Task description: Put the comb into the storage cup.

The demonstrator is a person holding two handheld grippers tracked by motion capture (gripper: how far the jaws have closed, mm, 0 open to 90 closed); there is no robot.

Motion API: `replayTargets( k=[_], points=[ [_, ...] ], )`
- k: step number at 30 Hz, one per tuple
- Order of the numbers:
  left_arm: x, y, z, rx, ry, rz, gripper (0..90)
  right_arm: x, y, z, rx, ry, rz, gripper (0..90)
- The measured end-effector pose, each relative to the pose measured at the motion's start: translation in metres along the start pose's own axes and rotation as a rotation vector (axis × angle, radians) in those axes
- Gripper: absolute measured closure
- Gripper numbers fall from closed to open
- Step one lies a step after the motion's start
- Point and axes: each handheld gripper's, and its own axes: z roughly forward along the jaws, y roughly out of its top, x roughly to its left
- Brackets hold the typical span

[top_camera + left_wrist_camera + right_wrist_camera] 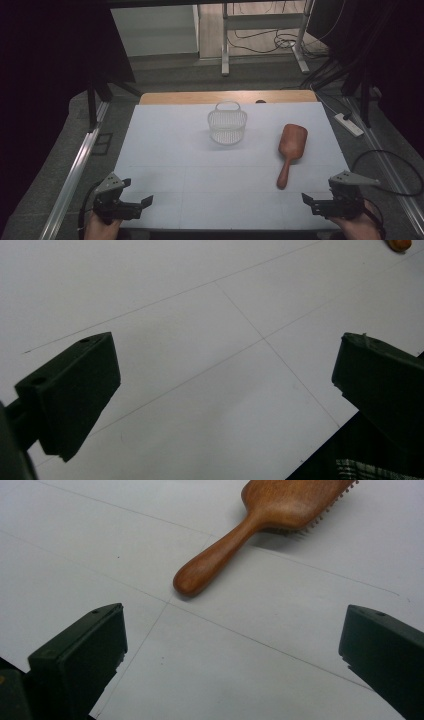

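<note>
Starting position: both grippers, left (131, 202) and right (320, 202), jaws apart, empty. Next, you reach right for the brush (290, 150) handle; basket (227, 125) likely target.

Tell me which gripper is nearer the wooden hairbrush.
Right. The right gripper sits open just beyond the handle end of the wooden hairbrush, at the table's near right corner. The left gripper is open at the near left corner, far across from it.

I am working in a lab-like recording room, with black curtains (45, 65) hanging around, cables (270, 42) trailing across the floor and a power strip (349, 124) lying there.
</note>
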Motion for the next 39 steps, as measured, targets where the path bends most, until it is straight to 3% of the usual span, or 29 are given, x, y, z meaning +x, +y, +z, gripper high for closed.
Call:
replayTargets(
  k=[16,39],
  points=[
    [0.0004,-0.0002,0.0006,0.006,-0.014,0.006,0.2,-0.0019,0.0008,0.0014,0.015,0.024,0.014,0.0],
    [0.0005,-0.0002,0.0008,0.007,-0.028,0.015,1.3,-0.0005,0.0075,0.0035,0.03,0.053,-0.036,0.0]
  ],
)
